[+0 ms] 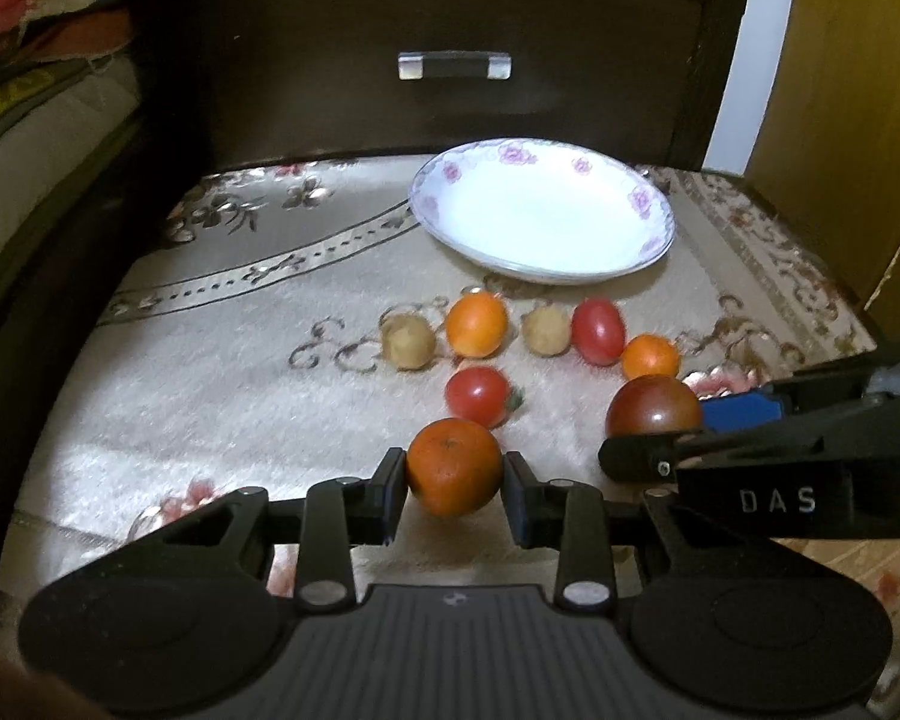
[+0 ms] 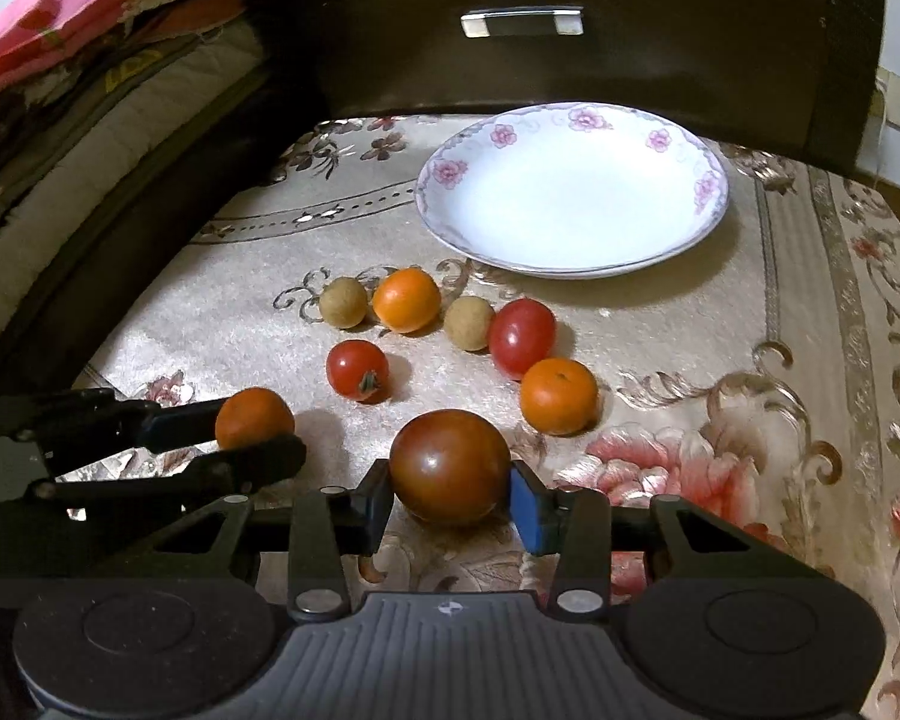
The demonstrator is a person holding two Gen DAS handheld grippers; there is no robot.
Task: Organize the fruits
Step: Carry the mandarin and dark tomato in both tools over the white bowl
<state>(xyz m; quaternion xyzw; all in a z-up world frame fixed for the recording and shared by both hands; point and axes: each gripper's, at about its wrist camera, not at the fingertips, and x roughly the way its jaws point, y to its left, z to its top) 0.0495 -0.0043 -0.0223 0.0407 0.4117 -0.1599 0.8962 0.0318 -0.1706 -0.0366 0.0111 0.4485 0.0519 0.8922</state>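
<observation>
My left gripper (image 1: 455, 480) is shut on an orange tangerine (image 1: 453, 465), also seen in the right wrist view (image 2: 254, 417). My right gripper (image 2: 450, 498) is shut on a dark red-brown tomato (image 2: 449, 465), also seen in the left wrist view (image 1: 654, 407). On the patterned cloth ahead lie two more tangerines (image 2: 407, 300) (image 2: 558, 396), two red tomatoes (image 2: 357, 369) (image 2: 521, 329) and two tan longans (image 2: 343, 301) (image 2: 468, 314). A white floral plate (image 2: 570, 252) sits empty beyond them.
A dark wooden cabinet with a drawer handle (image 2: 522, 22) stands behind the plate. Folded blankets (image 2: 90, 78) are stacked at the left. A yellow wooden panel (image 1: 840, 108) is at the right. The cloth (image 2: 750, 330) reaches the right edge.
</observation>
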